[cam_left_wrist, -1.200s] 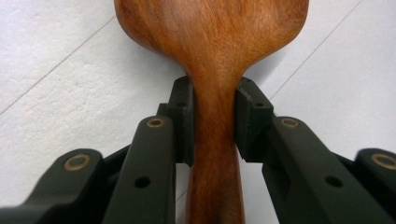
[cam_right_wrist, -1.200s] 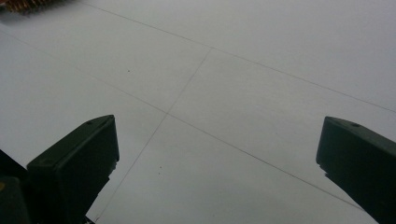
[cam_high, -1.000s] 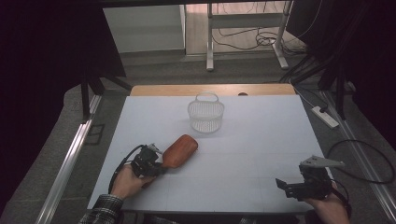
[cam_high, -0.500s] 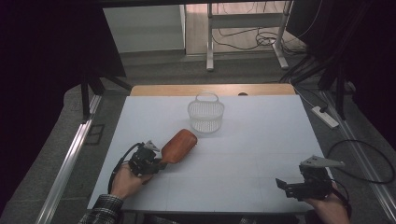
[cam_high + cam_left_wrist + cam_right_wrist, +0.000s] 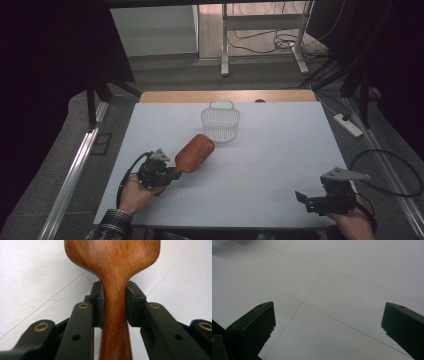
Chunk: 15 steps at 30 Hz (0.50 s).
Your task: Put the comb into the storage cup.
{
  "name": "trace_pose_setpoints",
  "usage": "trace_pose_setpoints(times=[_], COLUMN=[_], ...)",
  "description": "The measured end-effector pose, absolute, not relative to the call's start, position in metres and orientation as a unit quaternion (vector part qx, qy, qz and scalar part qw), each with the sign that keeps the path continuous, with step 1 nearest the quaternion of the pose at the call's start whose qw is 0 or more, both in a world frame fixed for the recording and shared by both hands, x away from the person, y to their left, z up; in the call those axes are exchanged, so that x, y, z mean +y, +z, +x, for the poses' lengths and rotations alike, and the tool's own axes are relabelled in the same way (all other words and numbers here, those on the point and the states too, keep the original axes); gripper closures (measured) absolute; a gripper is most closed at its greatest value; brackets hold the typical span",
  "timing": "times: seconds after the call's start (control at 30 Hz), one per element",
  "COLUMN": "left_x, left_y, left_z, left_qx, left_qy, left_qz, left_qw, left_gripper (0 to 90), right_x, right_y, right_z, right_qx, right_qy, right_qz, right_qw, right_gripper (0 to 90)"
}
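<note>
A brown wooden hairbrush (image 5: pixel 195 151) hangs just over the white table (image 5: pixel 280 150), left of centre, its head pointing at a white wire basket (image 5: pixel 220 121) that stands at the middle back. My left gripper (image 5: pixel 172 174) is shut on the brush's handle. In the left gripper view the pads (image 5: pixel 98 302) press both sides of the narrow neck of the hairbrush (image 5: pixel 112 260). My right gripper (image 5: pixel 302 197) rests near the front right corner, held in a hand. It (image 5: pixel 328 312) stands open there, with bare table between its jaws.
The basket has a raised handle and looks empty. A wooden strip (image 5: pixel 225 96) edges the table's far side. On the floor to the right lie a power strip (image 5: pixel 348 125) and cables; a metal rail (image 5: pixel 75 170) runs along the left.
The left gripper has carried the brush slightly up and toward the basket, with the head tilted a little more upright. The right gripper has not moved.
</note>
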<state>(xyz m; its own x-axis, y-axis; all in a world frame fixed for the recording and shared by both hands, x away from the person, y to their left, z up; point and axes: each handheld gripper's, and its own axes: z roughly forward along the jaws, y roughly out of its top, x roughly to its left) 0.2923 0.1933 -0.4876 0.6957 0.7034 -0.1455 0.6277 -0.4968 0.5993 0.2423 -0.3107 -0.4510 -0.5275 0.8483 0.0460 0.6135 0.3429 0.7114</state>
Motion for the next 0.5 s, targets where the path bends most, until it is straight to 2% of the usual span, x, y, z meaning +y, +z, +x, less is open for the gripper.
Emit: trace_pose_setpoints(times=[0.5], left_x=[0.193], left_y=[-0.475], left_z=[0.286], left_qx=[0.373], left_qy=[0.060], left_qz=[0.850], left_qw=[0.366], left_gripper=[71.2], right_x=[-0.311], right_y=[-0.449], right_z=[0.241], right_qx=[0.803], right_qy=[0.362], right_qz=[0.443], right_qw=[0.168], right_gripper=[0.0])
